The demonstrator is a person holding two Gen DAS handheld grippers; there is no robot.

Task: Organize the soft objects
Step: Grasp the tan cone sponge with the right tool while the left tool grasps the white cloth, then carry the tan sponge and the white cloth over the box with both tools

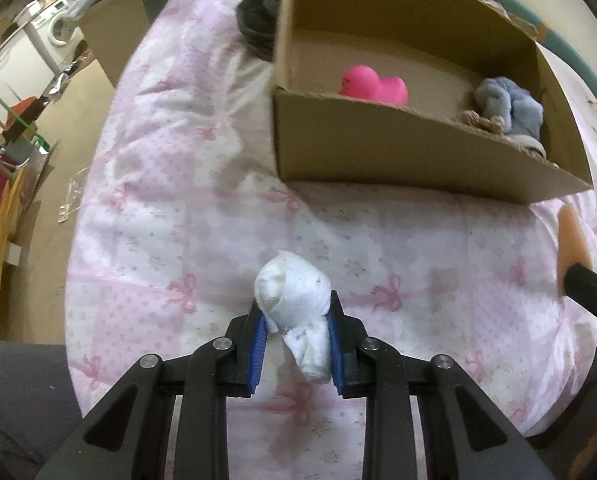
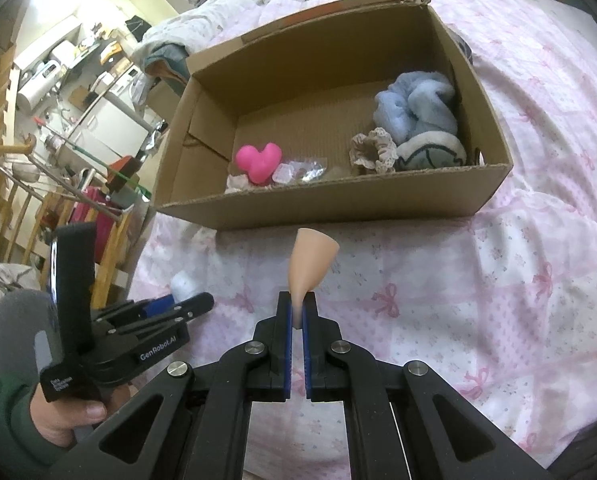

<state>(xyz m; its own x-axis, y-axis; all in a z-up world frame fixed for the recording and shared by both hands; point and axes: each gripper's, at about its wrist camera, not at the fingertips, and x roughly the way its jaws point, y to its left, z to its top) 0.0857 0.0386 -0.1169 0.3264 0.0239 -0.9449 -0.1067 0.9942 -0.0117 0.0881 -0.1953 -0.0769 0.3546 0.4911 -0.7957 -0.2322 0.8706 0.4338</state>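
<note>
My left gripper (image 1: pixel 296 312) is shut on a rolled white sock (image 1: pixel 294 300) just above the pink bedspread (image 1: pixel 178 200), in front of an open cardboard box (image 1: pixel 418 160). My right gripper (image 2: pixel 297 300) is shut on a peach soft cone (image 2: pixel 310 264), held short of the box's near wall (image 2: pixel 338 204). The cone also shows at the right edge of the left wrist view (image 1: pixel 572 244). The left gripper (image 2: pixel 170 304) with the sock (image 2: pixel 184 284) shows at the lower left of the right wrist view. In the box lie a pink heart-shaped toy (image 2: pixel 258 162), a blue fluffy cloth (image 2: pixel 418 108) and a beige scrunchie (image 2: pixel 372 150).
A dark garment (image 1: pixel 258 20) lies on the bed left of the box. The bed's left edge (image 1: pixel 94 184) drops to the floor, with racks and clutter (image 2: pixel 58 140) beyond. A rumpled quilt (image 2: pixel 238 4) lies behind the box. Small clear wrapped items (image 2: pixel 298 172) sit in the box.
</note>
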